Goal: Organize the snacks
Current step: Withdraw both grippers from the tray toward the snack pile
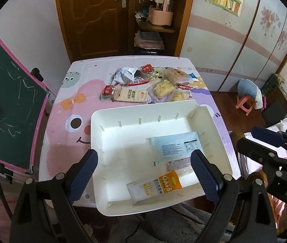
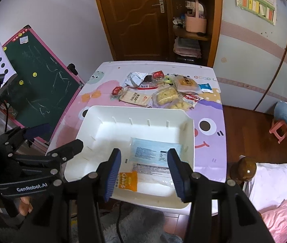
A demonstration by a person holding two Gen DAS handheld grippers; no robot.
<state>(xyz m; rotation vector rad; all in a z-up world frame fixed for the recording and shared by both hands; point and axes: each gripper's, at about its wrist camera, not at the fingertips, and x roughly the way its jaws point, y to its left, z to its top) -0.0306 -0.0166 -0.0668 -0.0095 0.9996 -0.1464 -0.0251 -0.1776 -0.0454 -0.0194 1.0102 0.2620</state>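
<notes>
Both fingers are apart and empty above the bin, where two packs lie, ready for far snacks.

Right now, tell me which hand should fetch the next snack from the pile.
Either, probably. Left gripper and right gripper both hang open and empty over the white bin, with the pile beyond its far rim. Left jaws are wider, a slight edge for bulky packets.
</notes>
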